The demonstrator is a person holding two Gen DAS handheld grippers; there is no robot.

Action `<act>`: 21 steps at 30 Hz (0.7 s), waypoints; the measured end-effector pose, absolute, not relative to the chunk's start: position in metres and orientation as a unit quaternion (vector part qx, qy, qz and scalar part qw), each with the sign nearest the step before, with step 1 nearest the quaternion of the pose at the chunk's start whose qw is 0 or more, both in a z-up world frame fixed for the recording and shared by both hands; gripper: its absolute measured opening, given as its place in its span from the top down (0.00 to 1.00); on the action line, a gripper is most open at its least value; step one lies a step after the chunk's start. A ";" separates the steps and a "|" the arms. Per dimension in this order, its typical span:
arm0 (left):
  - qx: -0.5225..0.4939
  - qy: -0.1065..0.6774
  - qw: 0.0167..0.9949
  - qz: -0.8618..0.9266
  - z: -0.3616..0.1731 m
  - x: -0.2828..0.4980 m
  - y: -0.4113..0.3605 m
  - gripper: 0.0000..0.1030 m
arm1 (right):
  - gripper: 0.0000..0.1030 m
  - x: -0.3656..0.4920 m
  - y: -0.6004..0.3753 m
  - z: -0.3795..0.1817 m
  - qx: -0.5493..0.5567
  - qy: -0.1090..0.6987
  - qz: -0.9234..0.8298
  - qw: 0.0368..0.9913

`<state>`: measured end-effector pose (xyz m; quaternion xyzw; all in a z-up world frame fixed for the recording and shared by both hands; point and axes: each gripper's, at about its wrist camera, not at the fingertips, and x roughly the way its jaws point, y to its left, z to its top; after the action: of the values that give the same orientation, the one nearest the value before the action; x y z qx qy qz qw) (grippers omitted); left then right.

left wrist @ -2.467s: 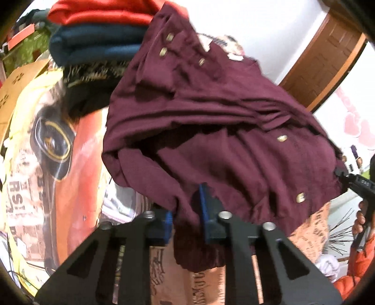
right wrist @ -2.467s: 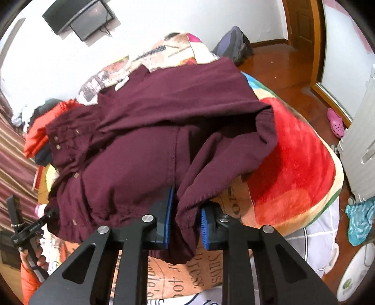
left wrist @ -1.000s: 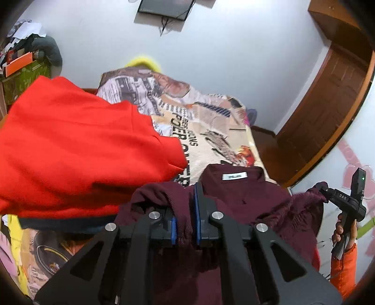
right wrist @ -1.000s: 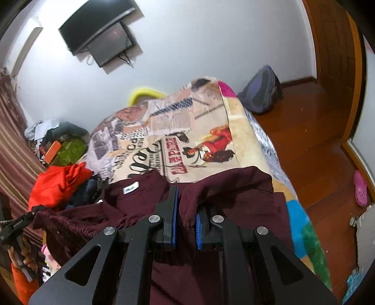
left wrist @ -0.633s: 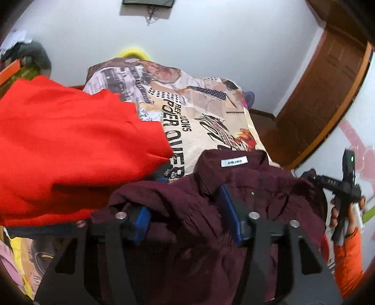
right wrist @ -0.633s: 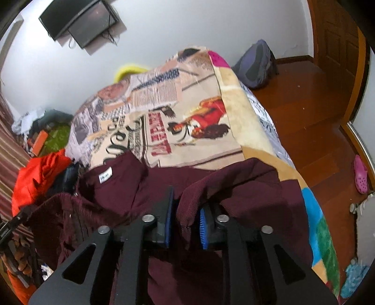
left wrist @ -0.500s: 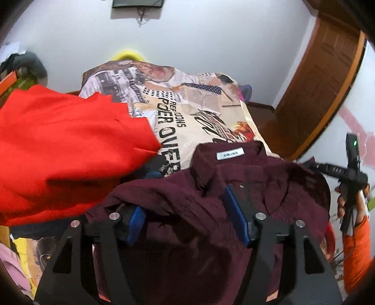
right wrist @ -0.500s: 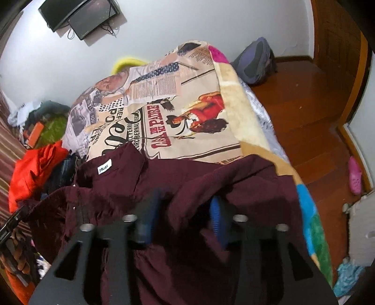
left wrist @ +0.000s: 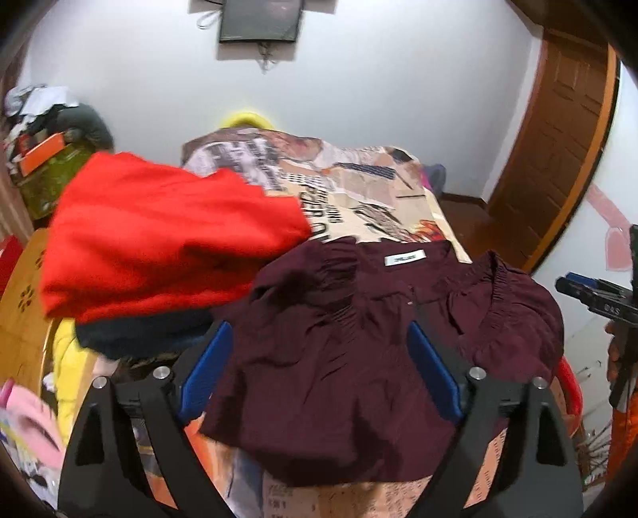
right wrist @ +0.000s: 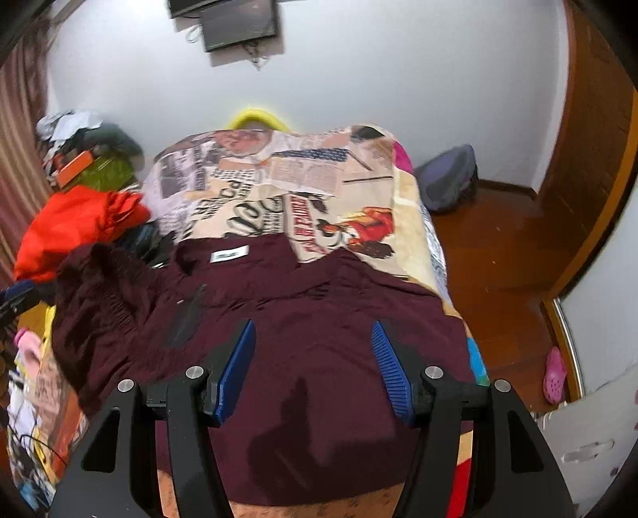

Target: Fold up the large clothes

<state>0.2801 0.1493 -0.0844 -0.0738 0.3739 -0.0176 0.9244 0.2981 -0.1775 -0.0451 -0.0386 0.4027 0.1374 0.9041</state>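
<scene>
On bed [right wrist: 359, 167]: maroon shirt [right wrist: 319, 338] hem cut off; both grippers spread.

left wrist: close above shirt [left wrist: 359, 358], facing wall TV [left wrist: 259, 20] | right wrist: same heading, close | shared: shirt at frame bottom, bed [right wrist: 279, 191] centre

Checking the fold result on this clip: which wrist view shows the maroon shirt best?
The right wrist view: the maroon shirt lies spread across the bedspread, with its collar label and most of its outline visible. The left wrist view shows the same shirt from its left side, bunched and gathered, with the red garment pile crowding its edge.
</scene>
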 end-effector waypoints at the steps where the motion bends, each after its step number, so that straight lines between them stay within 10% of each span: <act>1: -0.076 0.375 0.924 -0.010 -0.087 0.276 0.153 0.13 | 0.45 0.294 -0.173 -0.045 -0.042 0.402 0.141 0.904; 21: -0.336 0.477 0.812 -0.001 -0.247 0.258 0.214 0.13 | 0.45 0.259 -0.104 -0.084 -0.076 0.440 0.186 0.876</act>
<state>0.2576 0.2143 -0.2469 -0.3356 0.4768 -0.0012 0.8125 0.2590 -0.1040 -0.0841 -0.0764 0.4396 0.1855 0.8755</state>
